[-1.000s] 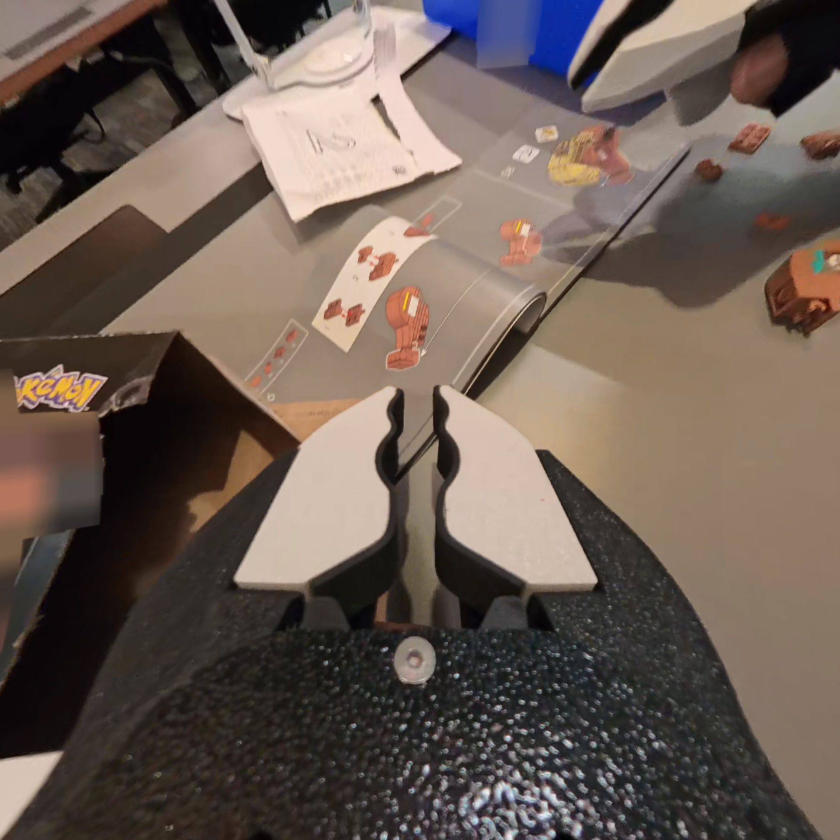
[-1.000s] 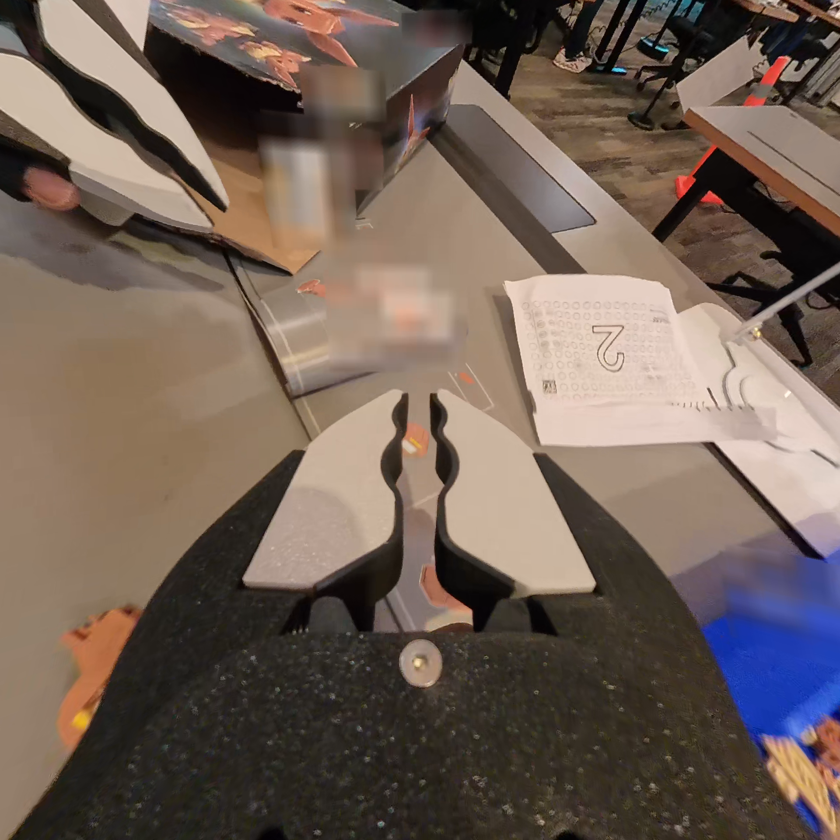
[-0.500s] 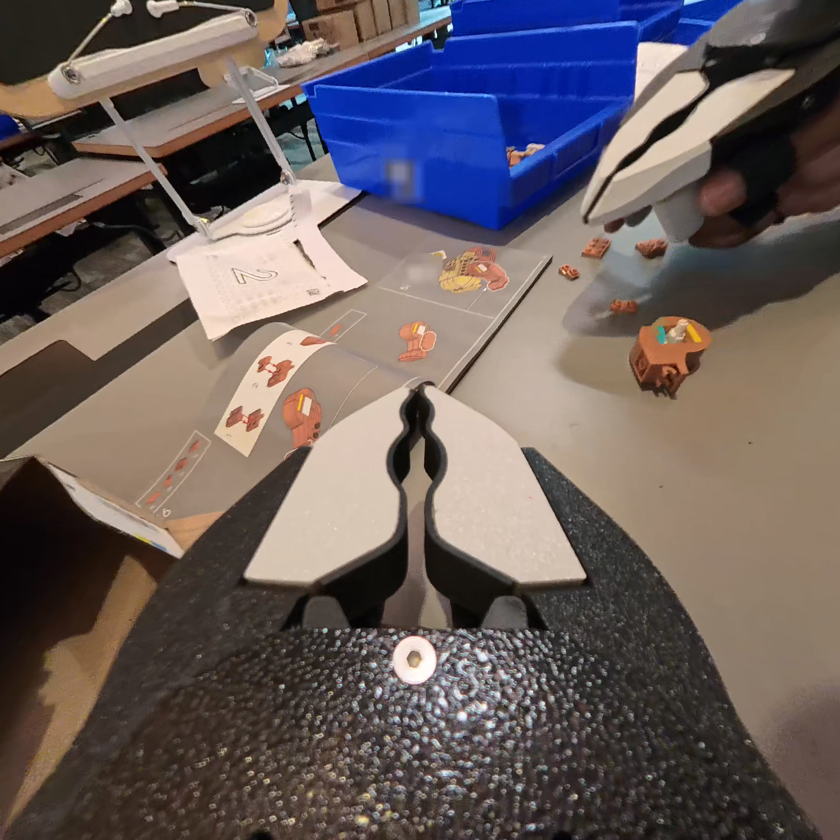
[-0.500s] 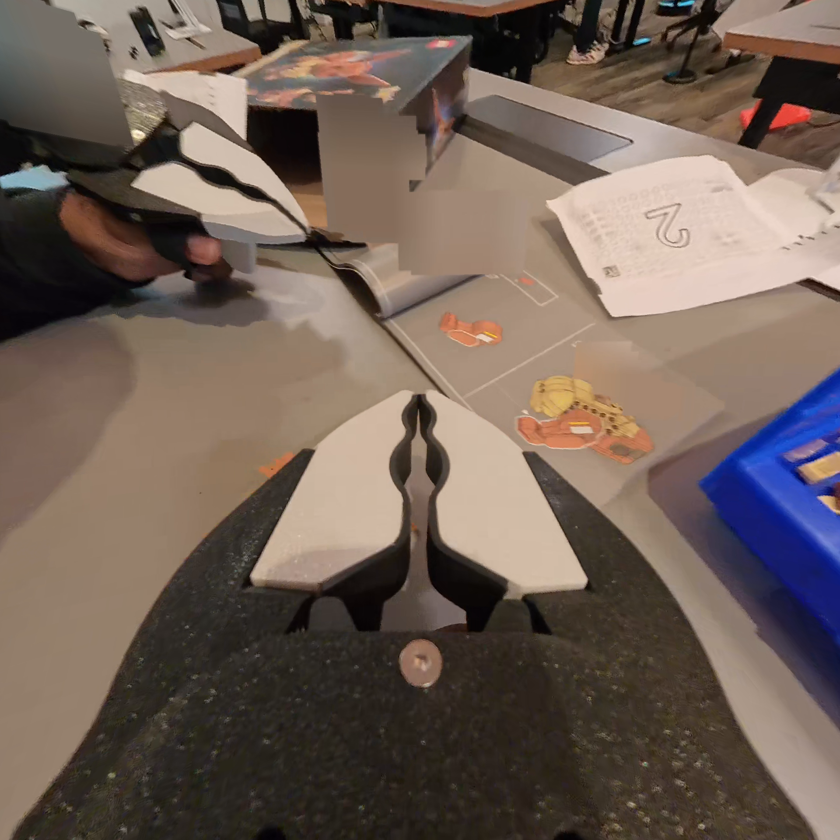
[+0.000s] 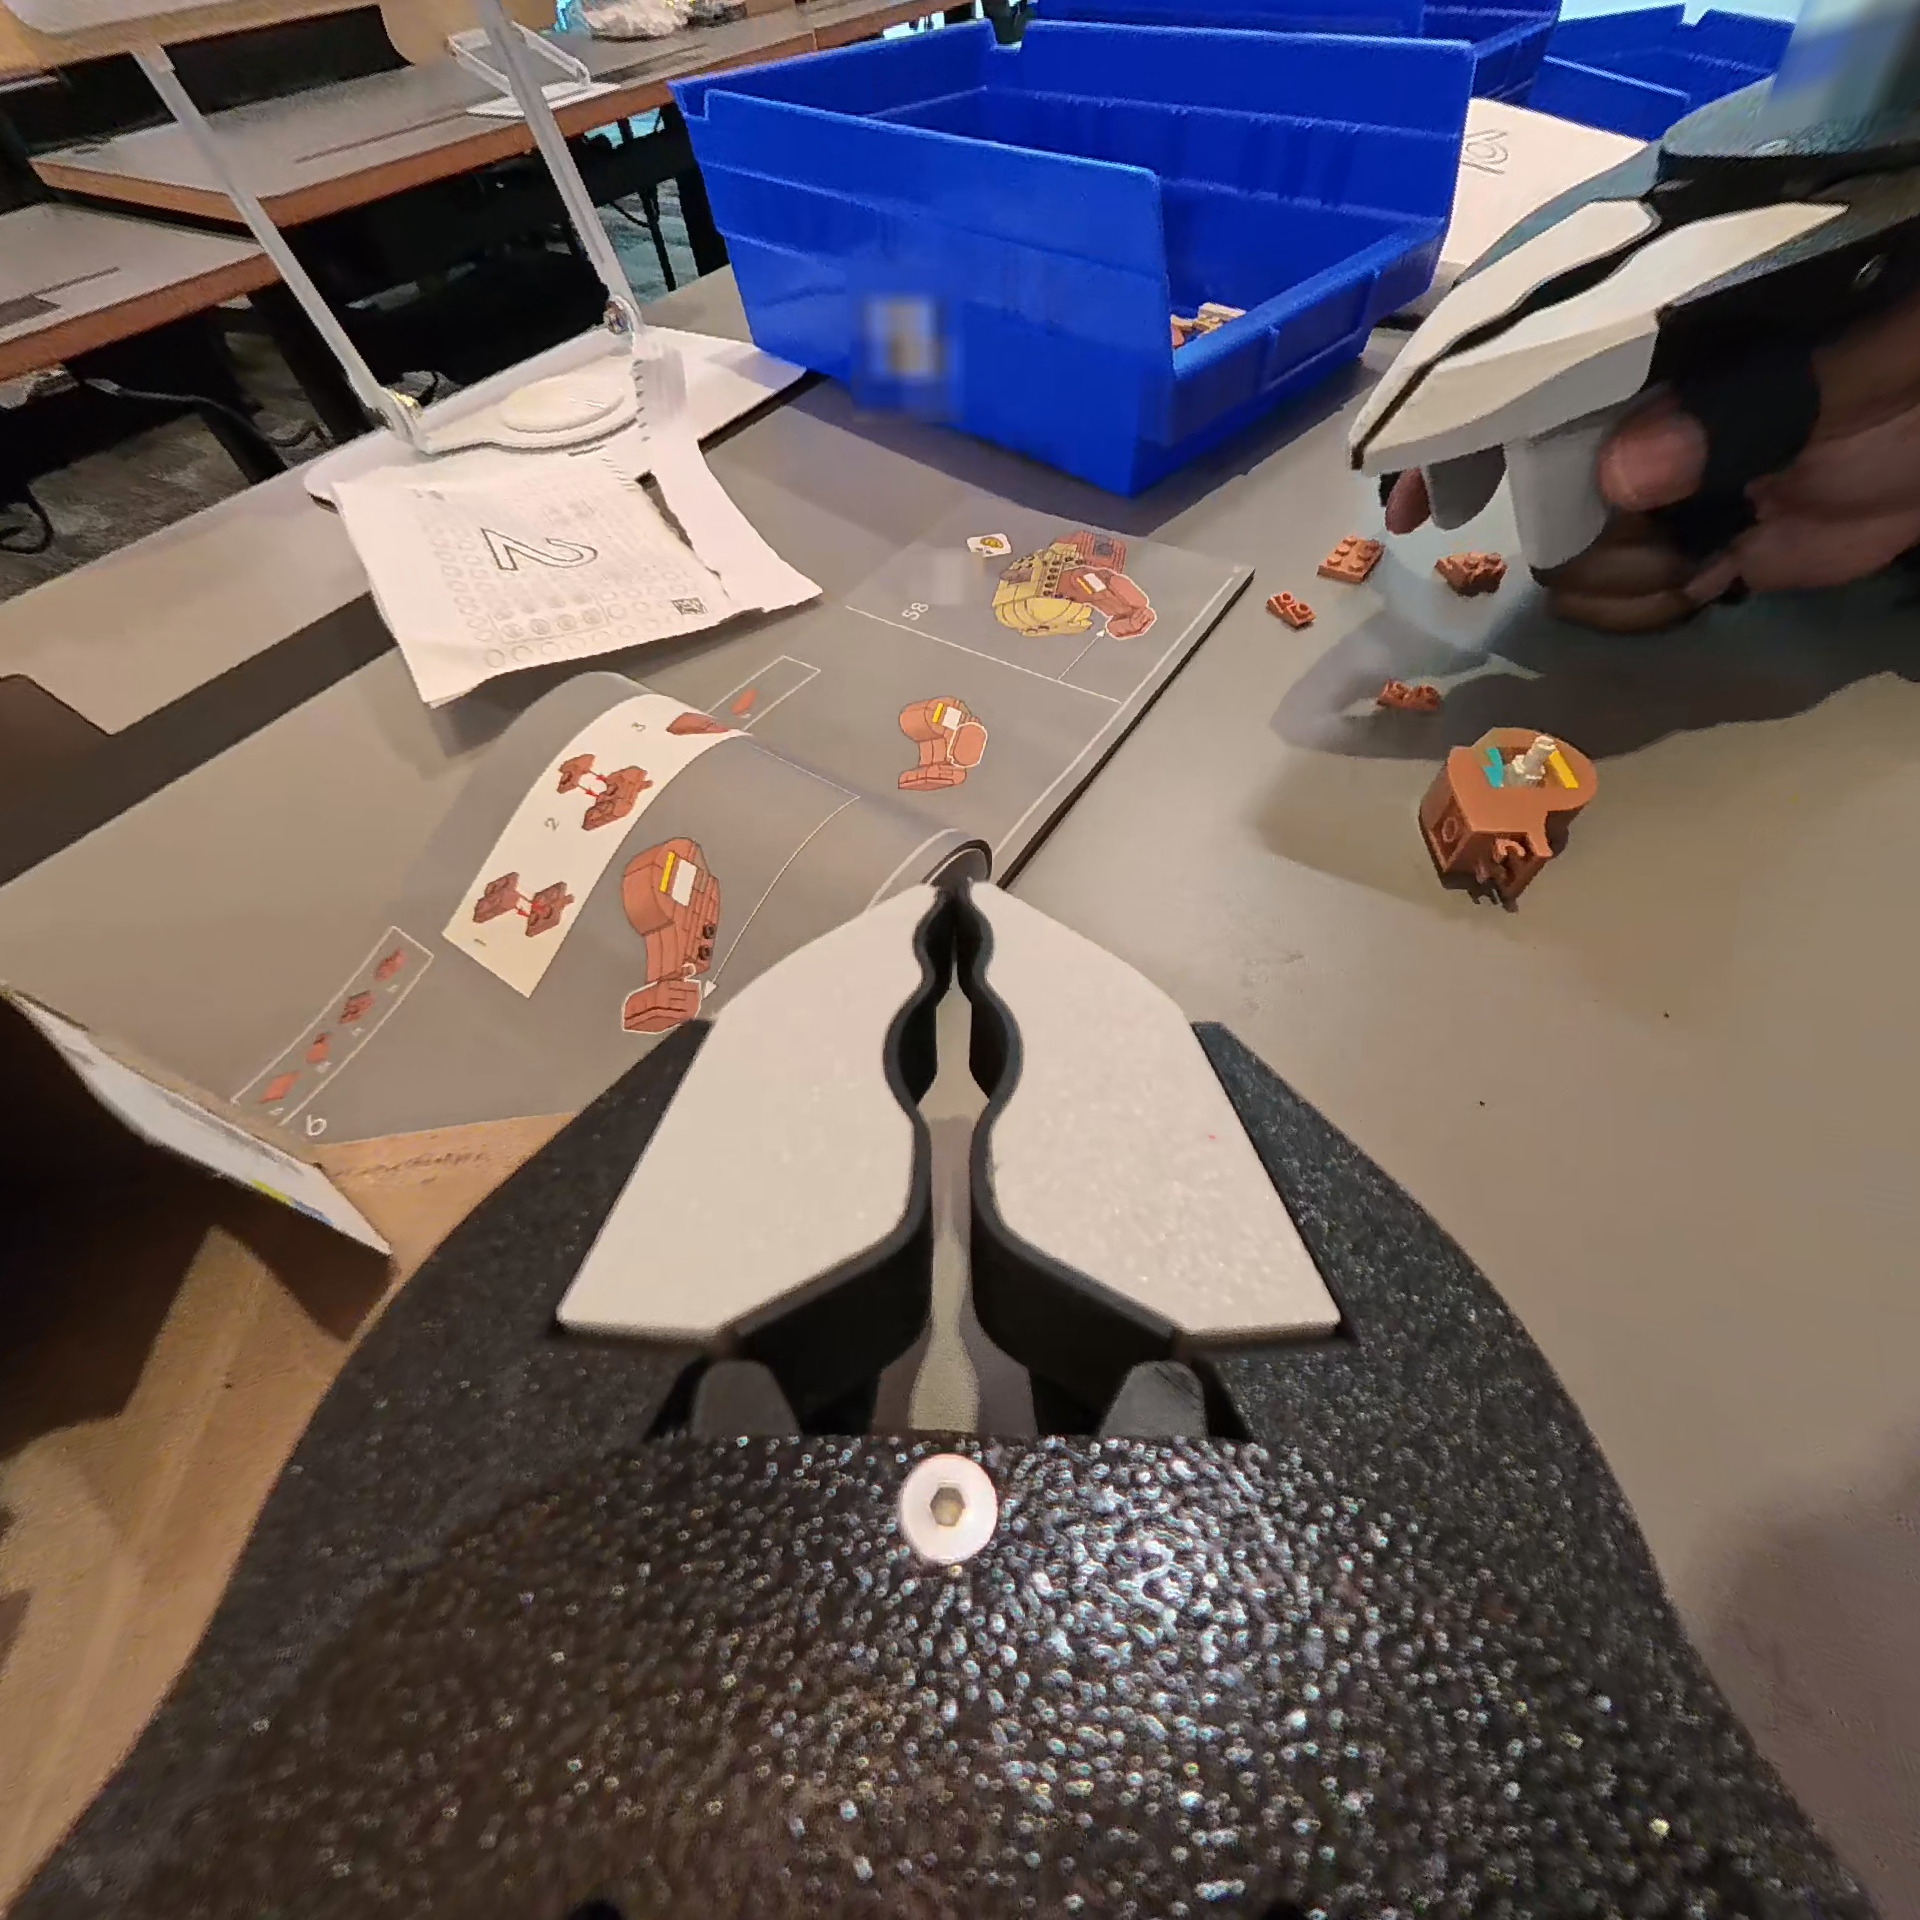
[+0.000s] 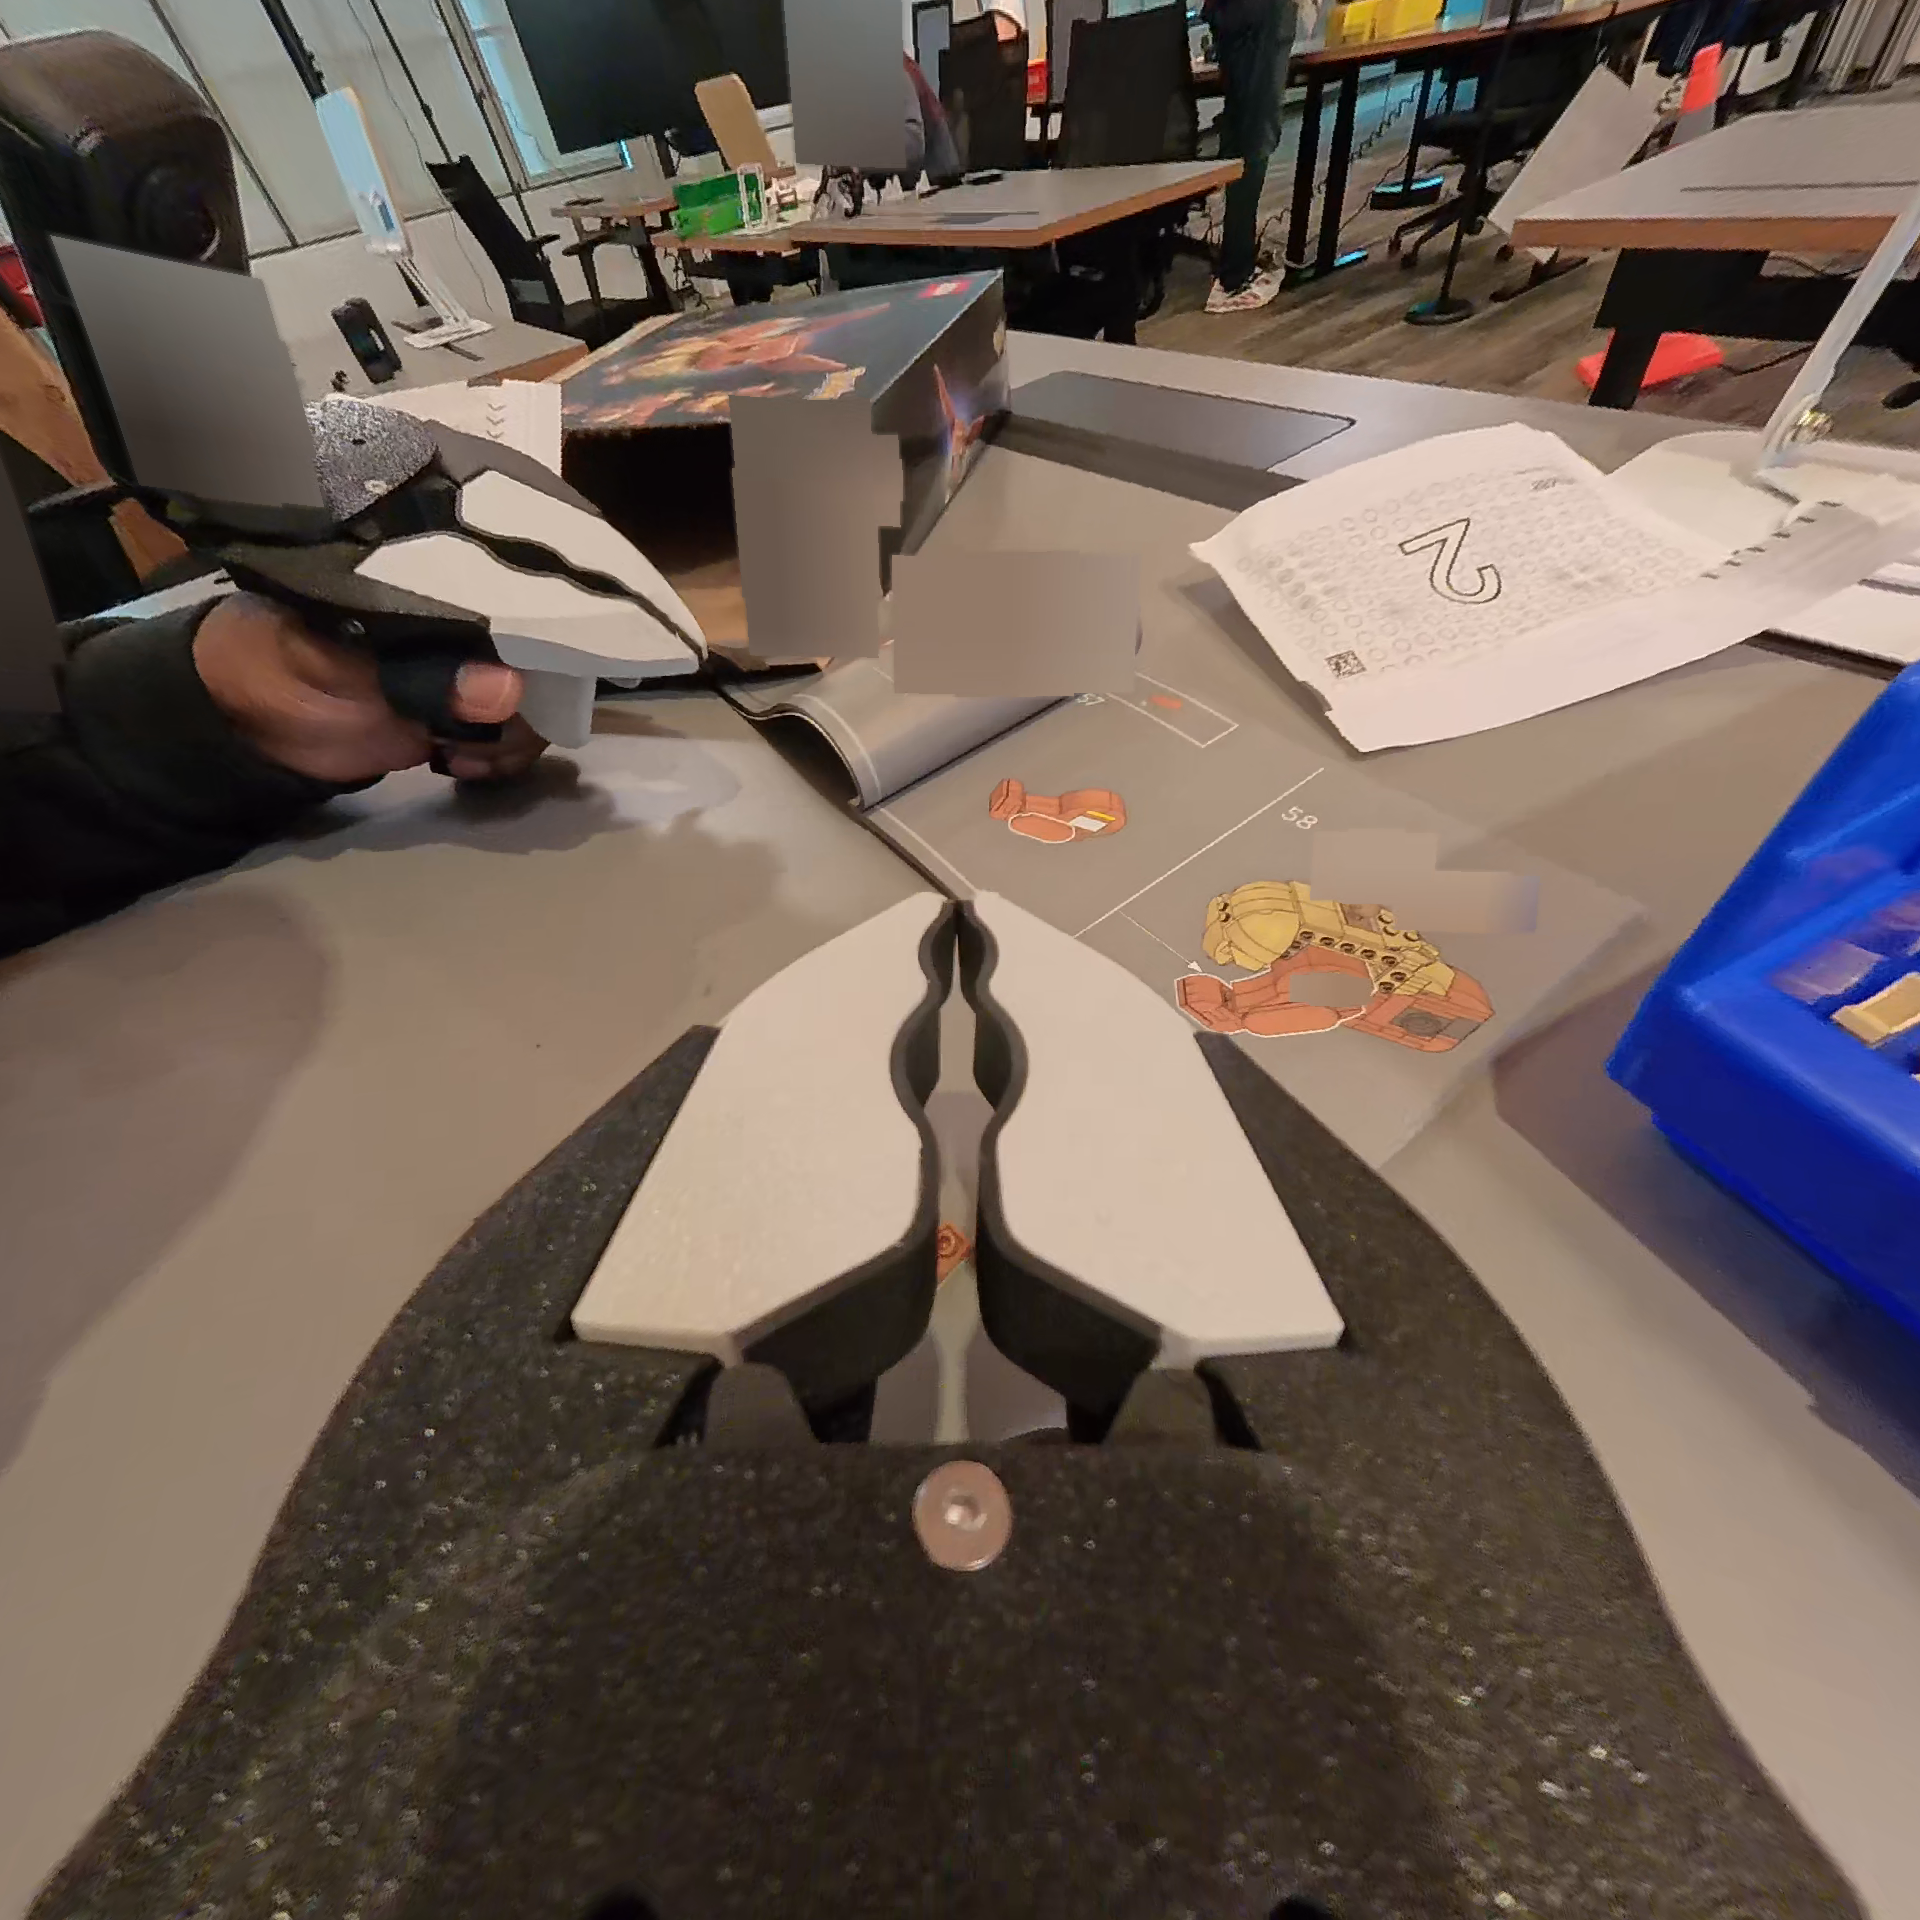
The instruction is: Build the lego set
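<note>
Left gripper [image 5: 956, 902] has its jaws closed tip to tip with nothing between them. It hovers over the near edge of the open instruction booklet [image 5: 727, 831], right by the curled page. Right gripper [image 6: 961, 912] is also closed and empty, tips over the booklet's lower corner, just beside the printed yellow-and-brown model picture.

Landmark is the booklet, lying flat on the grey table [image 5: 1558, 1143]. Right of it sits a brown brick assembly [image 5: 1501, 805] with teal and yellow bits on top, nobody touching it. Beyond that, loose small brown bricks [image 5: 1351, 561] are scattered near the right hand [image 5: 1662, 520]. Behind the booklet is a blue bin [image 5: 1039, 260] with a few pieces inside. Left-rear of the booklet is a white numbered paper bag [image 5: 551, 571], torn open, next to a clear stand base [image 5: 561, 405]. An open cardboard box [image 6: 790, 384] stands at the booklet's left end, near the left gripper.
</note>
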`<state>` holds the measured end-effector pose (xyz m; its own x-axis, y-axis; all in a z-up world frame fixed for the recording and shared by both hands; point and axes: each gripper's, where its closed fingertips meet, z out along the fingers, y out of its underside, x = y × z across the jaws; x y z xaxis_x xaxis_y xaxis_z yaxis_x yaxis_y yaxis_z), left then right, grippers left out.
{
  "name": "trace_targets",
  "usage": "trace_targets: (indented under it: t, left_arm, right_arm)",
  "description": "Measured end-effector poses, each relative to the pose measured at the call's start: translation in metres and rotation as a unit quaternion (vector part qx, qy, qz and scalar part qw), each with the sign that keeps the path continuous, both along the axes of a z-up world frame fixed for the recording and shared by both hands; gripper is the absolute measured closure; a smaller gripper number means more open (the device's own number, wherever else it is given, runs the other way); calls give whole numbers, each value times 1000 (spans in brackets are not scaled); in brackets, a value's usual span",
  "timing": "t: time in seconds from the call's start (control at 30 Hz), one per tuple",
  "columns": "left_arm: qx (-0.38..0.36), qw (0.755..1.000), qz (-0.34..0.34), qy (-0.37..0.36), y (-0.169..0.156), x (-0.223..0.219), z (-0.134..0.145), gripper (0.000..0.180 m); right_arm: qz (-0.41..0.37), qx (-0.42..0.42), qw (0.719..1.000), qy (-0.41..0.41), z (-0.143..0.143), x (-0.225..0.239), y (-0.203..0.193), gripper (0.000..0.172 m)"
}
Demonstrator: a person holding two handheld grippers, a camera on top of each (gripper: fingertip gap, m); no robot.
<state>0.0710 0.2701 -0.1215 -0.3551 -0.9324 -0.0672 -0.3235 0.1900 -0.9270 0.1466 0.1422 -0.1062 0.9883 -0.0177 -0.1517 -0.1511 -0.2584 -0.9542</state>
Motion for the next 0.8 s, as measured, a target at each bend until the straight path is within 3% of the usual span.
trace_targets:
  t: [0.8]
  left_arm:
    - [20,1000,5,10,2,0,-5,178]
  right_arm:
    - [8,0,1000,27,-1,1,-1,172]
